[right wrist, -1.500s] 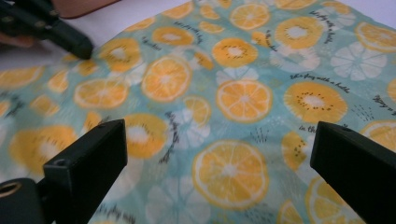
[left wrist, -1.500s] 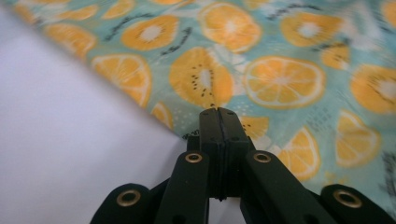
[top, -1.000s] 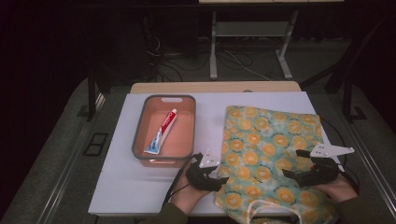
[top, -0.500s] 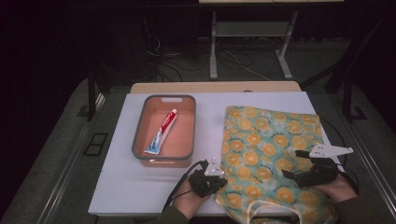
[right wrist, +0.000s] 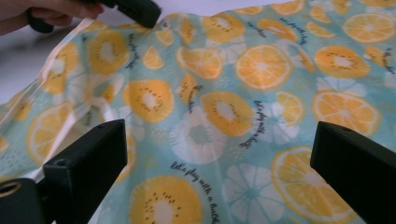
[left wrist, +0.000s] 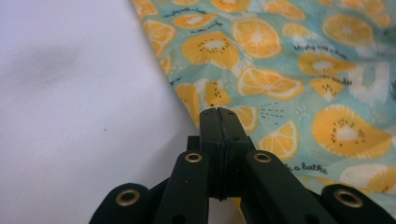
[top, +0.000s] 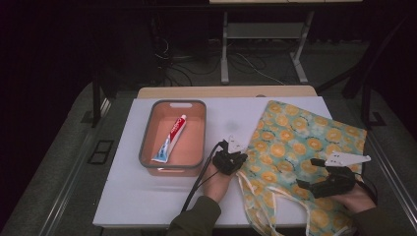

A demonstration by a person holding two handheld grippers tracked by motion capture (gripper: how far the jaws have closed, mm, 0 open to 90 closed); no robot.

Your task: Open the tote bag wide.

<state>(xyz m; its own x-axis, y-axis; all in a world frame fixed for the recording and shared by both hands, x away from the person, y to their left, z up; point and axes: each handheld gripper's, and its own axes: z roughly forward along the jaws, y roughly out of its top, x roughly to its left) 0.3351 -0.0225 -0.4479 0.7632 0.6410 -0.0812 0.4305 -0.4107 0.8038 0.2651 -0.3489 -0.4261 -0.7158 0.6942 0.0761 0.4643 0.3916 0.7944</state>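
Your left tool (top: 230, 160) is pinched on the left edge of the fruit-print cloth bag (top: 300, 147), which lies at 3 o'clock on the surface (top: 123, 196). Your right tool (top: 322, 184) hovers wide apart above it. It looks soft and light, likely to bunch; grip hems or the cords (top: 260, 196).

A salmon-pink tray (top: 147, 133) with a grey rim sits on the white table (top: 123, 196) — a toothpaste tube (top: 169, 138) (red-and-white) lies inside, diagonal.
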